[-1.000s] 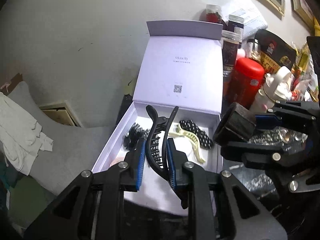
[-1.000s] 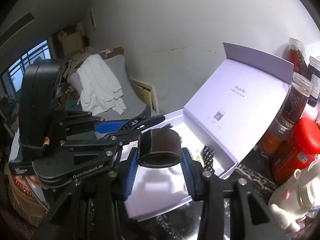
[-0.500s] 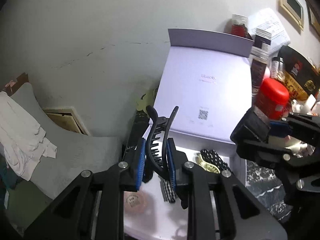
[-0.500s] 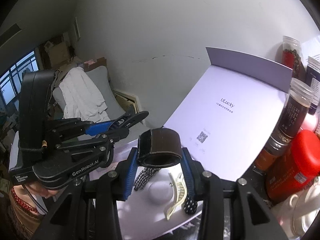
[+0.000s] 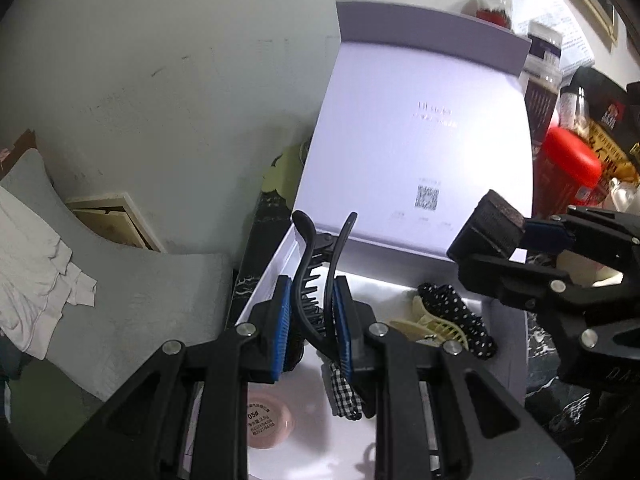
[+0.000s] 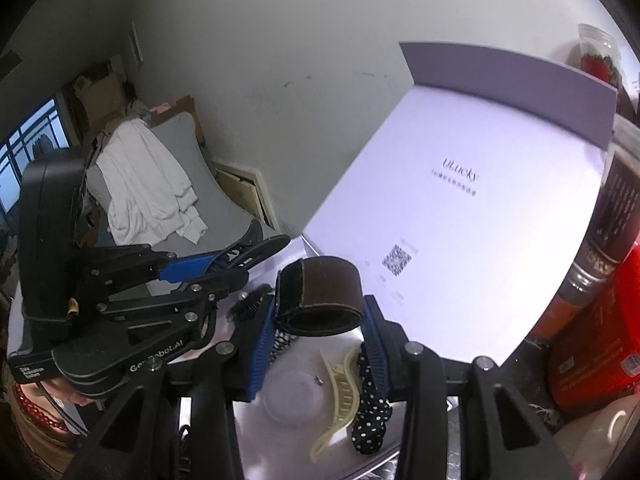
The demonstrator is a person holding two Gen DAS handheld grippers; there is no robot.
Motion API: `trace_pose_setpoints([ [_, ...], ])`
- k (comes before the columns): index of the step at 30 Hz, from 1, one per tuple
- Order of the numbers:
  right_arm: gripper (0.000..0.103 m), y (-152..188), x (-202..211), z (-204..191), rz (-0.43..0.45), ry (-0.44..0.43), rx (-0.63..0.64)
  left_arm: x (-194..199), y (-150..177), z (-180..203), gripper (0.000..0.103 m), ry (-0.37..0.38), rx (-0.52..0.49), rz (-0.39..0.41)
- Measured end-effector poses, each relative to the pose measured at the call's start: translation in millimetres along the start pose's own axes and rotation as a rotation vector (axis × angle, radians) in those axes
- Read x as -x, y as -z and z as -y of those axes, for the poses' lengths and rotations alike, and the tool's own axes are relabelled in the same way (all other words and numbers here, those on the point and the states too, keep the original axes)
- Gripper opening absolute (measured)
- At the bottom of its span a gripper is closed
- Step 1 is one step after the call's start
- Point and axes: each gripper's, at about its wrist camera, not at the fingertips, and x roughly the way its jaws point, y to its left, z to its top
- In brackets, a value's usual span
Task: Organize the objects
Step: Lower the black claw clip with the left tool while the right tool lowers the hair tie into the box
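Two grippers are hovering over an open white box (image 5: 502, 364), each carrying a hair accessory.

Largest is the box, its lid (image 6: 480, 216) standing raised at the back and showing a small printed code. Above the box's left part, the left gripper (image 5: 310, 320) is clamping a black claw clip (image 5: 316, 280) between its blue pads. Above the box's right part, the right gripper (image 6: 316, 336) is squeezing a dark brown band (image 6: 320, 292). Lying inside the box are a polka-dot hair tie (image 6: 370, 412), a cream claw clip (image 6: 340, 396), a checkered hair tie (image 5: 342, 394) and a small round pink tin (image 5: 266, 422).
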Motion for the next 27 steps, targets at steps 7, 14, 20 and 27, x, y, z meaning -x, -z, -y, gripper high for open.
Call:
trace_pose_setpoints([
  [7,0.043,10,-19,-3,-0.050,-0.015,0.011,-17,5,4,0.019,0.012,-0.012,-0.043],
  [14,0.043,21,-39,-2,-0.109,0.017,0.012,-32,10,12,0.019,0.007,-0.032,-0.084],
  [20,0.043,25,-47,3,-0.135,0.014,-0.006,-43,12,17,0.019,0.000,-0.031,-0.131],
  [27,0.043,31,-56,10,-0.150,0.034,-0.008,-52,16,22,0.020,0.012,-0.034,-0.176],
])
